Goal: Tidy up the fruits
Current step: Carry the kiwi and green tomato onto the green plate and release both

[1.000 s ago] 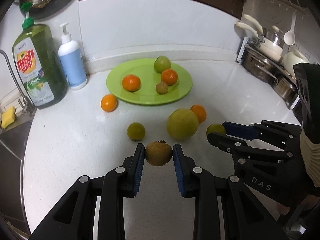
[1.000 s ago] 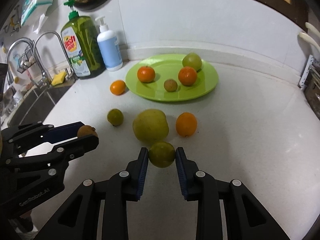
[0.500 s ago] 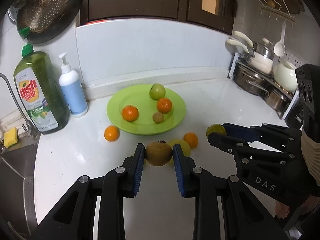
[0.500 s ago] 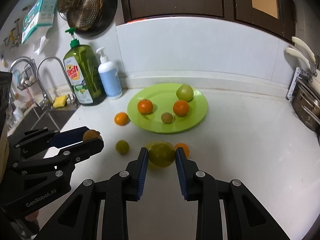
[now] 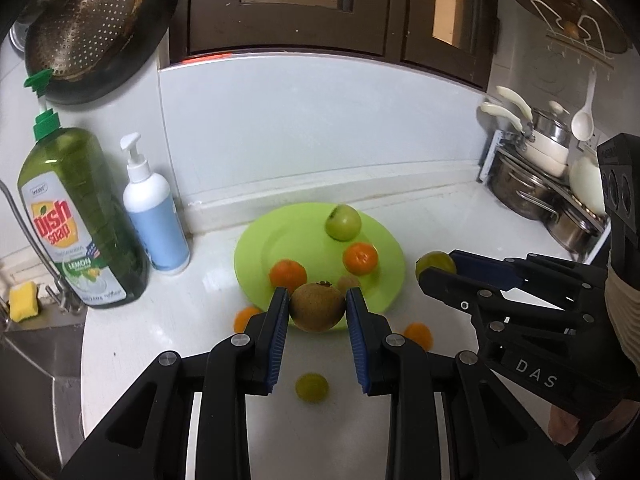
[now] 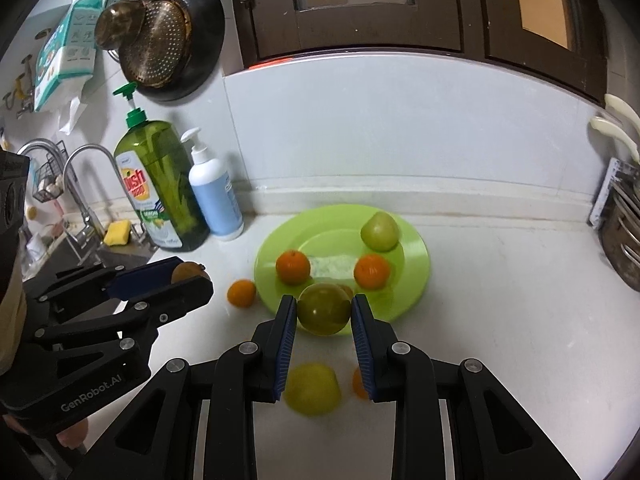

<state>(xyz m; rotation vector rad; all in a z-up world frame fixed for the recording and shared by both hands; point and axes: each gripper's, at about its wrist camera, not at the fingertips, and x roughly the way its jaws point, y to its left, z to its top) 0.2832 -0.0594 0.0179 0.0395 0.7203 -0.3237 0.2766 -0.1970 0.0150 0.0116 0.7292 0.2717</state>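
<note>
My left gripper (image 5: pixel 317 307) is shut on a brown kiwi-like fruit (image 5: pixel 317 306), held above the white counter in front of the green plate (image 5: pixel 264 248). My right gripper (image 6: pixel 324 309) is shut on a round green fruit (image 6: pixel 323 309), also in the air before the plate (image 6: pixel 416 256). On the plate lie a green apple (image 5: pixel 343 222), two oranges (image 5: pixel 360 258) (image 5: pixel 287 274) and a small brown fruit (image 5: pixel 347 281). On the counter lie a large yellow-green fruit (image 6: pixel 311 389), a small green fruit (image 5: pixel 311 387) and two oranges (image 6: pixel 241 292) (image 5: pixel 418 335).
A green dish soap bottle (image 5: pixel 76 220) and a white pump bottle (image 5: pixel 154 216) stand left of the plate, by the sink and yellow sponge (image 5: pixel 23 301). Steel pots (image 5: pixel 532 184) sit at the right. A colander (image 6: pixel 160 46) hangs on the wall.
Both grippers have risen and pulled back from the counter, each still holding its fruit. The loose fruits now lie below the fingers and the upper cabinets have come into view.
</note>
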